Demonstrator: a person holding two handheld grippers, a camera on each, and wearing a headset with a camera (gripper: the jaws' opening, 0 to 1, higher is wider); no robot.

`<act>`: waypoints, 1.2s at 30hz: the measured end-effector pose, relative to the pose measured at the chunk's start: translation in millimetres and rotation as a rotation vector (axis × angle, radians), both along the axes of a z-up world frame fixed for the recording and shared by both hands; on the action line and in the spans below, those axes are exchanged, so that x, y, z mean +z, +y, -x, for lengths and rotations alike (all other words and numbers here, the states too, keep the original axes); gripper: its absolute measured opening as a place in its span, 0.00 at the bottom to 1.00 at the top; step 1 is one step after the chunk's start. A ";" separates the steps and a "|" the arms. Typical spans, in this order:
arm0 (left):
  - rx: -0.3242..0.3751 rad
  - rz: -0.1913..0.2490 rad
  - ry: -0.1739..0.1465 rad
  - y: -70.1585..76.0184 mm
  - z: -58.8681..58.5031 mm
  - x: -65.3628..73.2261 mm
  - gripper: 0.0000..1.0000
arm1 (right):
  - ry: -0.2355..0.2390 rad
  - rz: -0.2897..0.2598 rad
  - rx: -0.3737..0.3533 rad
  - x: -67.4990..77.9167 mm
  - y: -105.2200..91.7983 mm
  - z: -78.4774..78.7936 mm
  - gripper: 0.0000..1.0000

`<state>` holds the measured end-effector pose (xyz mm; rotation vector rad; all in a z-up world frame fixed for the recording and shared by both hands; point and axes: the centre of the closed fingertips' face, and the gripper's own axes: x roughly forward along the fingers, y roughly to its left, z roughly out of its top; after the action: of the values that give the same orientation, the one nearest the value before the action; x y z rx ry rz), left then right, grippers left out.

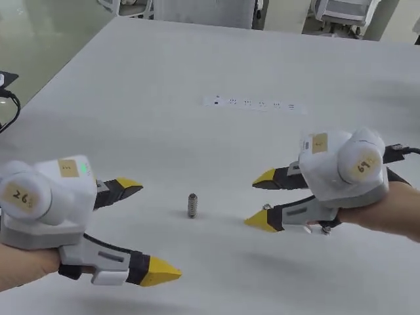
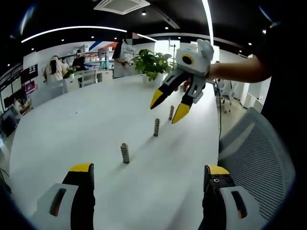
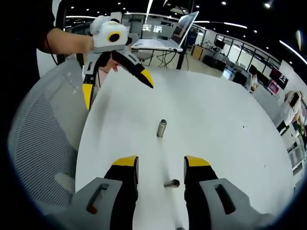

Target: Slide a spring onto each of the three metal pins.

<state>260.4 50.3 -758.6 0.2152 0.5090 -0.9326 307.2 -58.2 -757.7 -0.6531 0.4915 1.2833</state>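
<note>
Three in a row on the white tabletop (image 2: 72, 124)! The nearest short grey metal pin (image 2: 125, 153) stood upright, a ribbed coil spring sleeved around it. Beyond it the middle grey coil-wrapped pin (image 2: 156, 127) stood upright too, and the far grey coil-wrapped pin (image 2: 171, 112) closed the line. All were spaced apart, none touching.

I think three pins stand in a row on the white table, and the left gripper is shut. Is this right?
Not quite: the left gripper is open, not shut. In the left gripper view its two yellow-tipped jaws stand wide apart with nothing between them. The rest holds: the three pins do stand in a row on the white table.
</note>
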 end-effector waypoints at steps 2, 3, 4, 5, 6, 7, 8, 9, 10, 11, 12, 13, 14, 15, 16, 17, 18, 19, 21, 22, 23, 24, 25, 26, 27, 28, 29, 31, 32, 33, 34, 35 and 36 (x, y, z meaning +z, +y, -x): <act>-0.003 -0.003 -0.004 -0.6 -1.0 0.7 0.91 | 0.009 -0.025 -0.030 2.2 -3.8 0.2 0.38; -0.004 -0.005 -0.004 -0.7 -1.6 0.8 0.91 | 0.013 -0.042 -0.044 3.7 -6.9 0.4 0.38; -0.005 -0.007 -0.003 -0.7 -1.7 0.5 0.91 | 0.011 -0.054 -0.054 4.7 -9.2 0.2 0.39; -0.005 -0.007 -0.002 -0.8 -1.8 0.2 0.91 | 0.015 -0.066 -0.068 4.9 -13.5 0.8 0.39; -0.006 -0.011 0.002 -0.8 -2.0 -1.3 0.91 | 0.017 -0.073 -0.075 4.8 -16.0 1.2 0.39; -0.007 -0.015 0.004 -0.8 -2.0 -2.3 0.91 | 0.016 -0.078 -0.081 4.2 -20.4 1.9 0.39; -0.010 -0.016 0.005 -1.3 -1.7 -2.9 0.91 | 0.007 -0.079 -0.090 4.1 -23.6 1.2 0.40; -0.011 -0.016 0.005 -1.9 -1.6 -2.9 0.91 | -0.002 -0.079 -0.101 3.8 -28.9 1.4 0.42; -0.012 -0.016 0.004 -2.5 -1.6 -2.7 0.91 | -0.002 -0.079 -0.105 3.5 -30.9 1.7 0.43; -0.013 -0.013 0.001 -3.5 -1.8 -2.0 0.91 | -0.004 -0.081 -0.117 3.7 -37.3 2.7 0.45; -0.011 -0.012 0.000 -3.9 -2.3 -1.8 0.91 | -0.003 -0.088 -0.132 4.1 -44.3 4.1 0.46; -0.011 -0.012 0.000 -4.0 -2.4 -1.9 0.91 | 0.002 -0.096 -0.145 4.3 -49.0 5.0 0.46; -0.010 -0.011 -0.001 -4.1 -2.6 -2.0 0.91 | 0.004 -0.113 -0.174 4.9 -56.5 5.0 0.46; -0.010 -0.012 -0.001 -4.0 -2.8 -2.1 0.91 | 0.006 -0.127 -0.194 5.4 -62.0 4.9 0.47; -0.008 -0.014 -0.003 -3.6 -3.1 -2.5 0.91 | 0.007 -0.137 -0.213 5.6 -66.9 4.7 0.48; -0.007 -0.015 -0.004 -3.4 -3.2 -2.6 0.91 | 0.009 -0.147 -0.238 5.3 -75.0 5.4 0.49; -0.004 -0.014 -0.004 -3.3 -3.3 -2.5 0.91 | 0.011 -0.152 -0.258 5.0 -80.5 5.7 0.49; -0.002 -0.013 -0.005 -3.3 -3.2 -2.0 0.91 | 0.000 -0.157 -0.279 5.3 -88.2 5.5 0.50; 0.003 -0.009 -0.013 -3.9 -3.1 0.3 0.91 | 0.000 -0.192 -0.340 7.9 -100.0 5.5 0.52; 0.005 -0.008 -0.016 -3.7 -3.7 0.8 0.91 | 0.013 -0.216 -0.357 9.4 -103.3 6.9 0.53; 0.008 -0.005 -0.016 -3.6 -3.9 1.2 0.91 | 0.015 -0.236 -0.382 11.1 -109.6 7.2 0.53; 0.011 -0.002 -0.015 -3.5 -3.9 1.8 0.91 | 0.014 -0.242 -0.395 11.5 -114.1 7.7 0.54; 0.013 0.000 -0.017 -3.5 -3.8 2.6 0.91 | 0.023 -0.248 -0.409 11.6 -117.2 10.0 0.54; 0.016 0.002 -0.018 -3.6 -3.5 3.5 0.91 | 0.027 -0.250 -0.420 11.2 -121.6 11.5 0.54; 0.018 0.004 -0.021 -3.6 -3.0 4.6 0.91 | 0.024 -0.248 -0.433 10.5 -125.9 13.3 0.55; 0.020 0.005 -0.022 -3.6 -2.5 5.0 0.91 | 0.025 -0.245 -0.436 9.6 -128.4 14.8 0.55; 0.022 0.006 -0.024 -3.5 -2.0 5.4 0.91 | 0.032 -0.240 -0.442 8.5 -130.2 17.0 0.56; 0.027 0.011 -0.028 -3.6 -0.5 6.2 0.91 | 0.040 -0.240 -0.448 7.5 -133.7 19.0 0.56; 0.029 0.012 -0.028 -3.7 0.2 6.3 0.91 | 0.039 -0.241 -0.454 7.3 -136.4 19.7 0.56; 0.031 0.013 -0.030 -3.8 1.6 6.1 0.91 | 0.038 -0.242 -0.459 7.5 -138.0 20.2 0.56; 0.032 0.014 -0.029 -4.0 2.4 5.9 0.91 | 0.038 -0.246 -0.465 7.9 -139.9 21.2 0.57; 0.032 0.015 -0.028 -4.1 2.7 5.7 0.91 | 0.042 -0.249 -0.467 8.2 -140.1 22.9 0.57; 0.032 0.012 -0.025 -4.0 3.7 4.6 0.91 | 0.045 -0.247 -0.468 8.2 -141.2 25.1 0.58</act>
<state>256.7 46.3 -753.9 0.2065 0.4825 -0.9004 282.2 -199.4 -749.5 -0.2782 0.4786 0.8953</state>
